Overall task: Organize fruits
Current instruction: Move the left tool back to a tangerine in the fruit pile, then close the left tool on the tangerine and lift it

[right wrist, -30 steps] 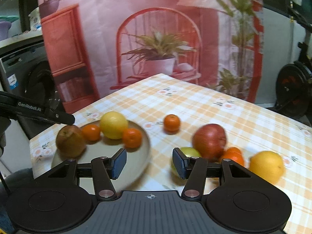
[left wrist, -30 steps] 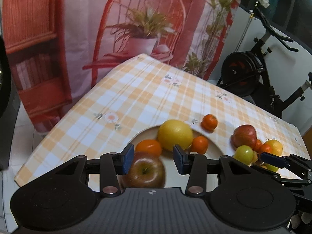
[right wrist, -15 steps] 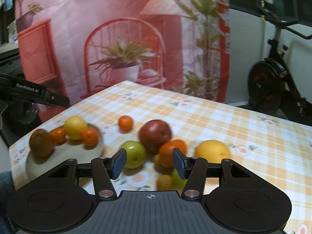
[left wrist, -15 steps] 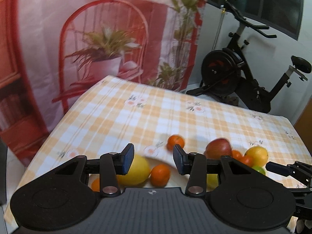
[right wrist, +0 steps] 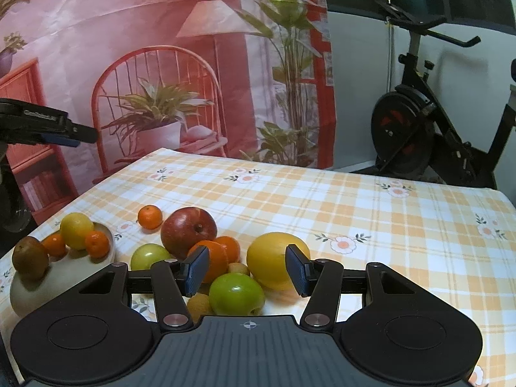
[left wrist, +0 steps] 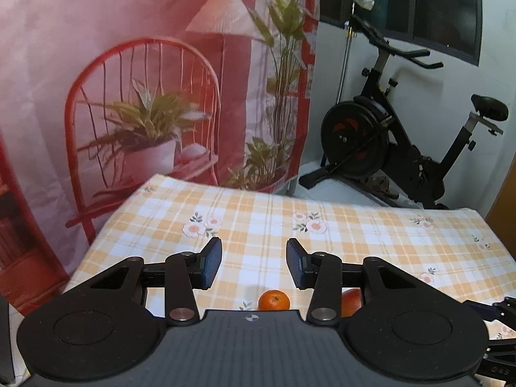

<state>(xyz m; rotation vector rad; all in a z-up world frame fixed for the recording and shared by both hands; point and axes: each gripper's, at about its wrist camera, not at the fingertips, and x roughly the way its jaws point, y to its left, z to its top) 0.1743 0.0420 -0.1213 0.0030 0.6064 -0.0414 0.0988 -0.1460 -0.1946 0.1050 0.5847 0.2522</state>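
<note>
We hold the right gripper (right wrist: pixel 246 269), part open and empty, above a smooth, round green apple (right wrist: pixel 236 293), best pinched across its middle.

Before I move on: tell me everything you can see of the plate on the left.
The plate is a round, shallow, beige dish, ceramic by its look, lying flat on the checked tablecloth near the table's left edge. It carries a brown fruit, two small oranges and a yellow citrus along its far side; its near part is bare. Neither pair of tongs touches it.
</note>
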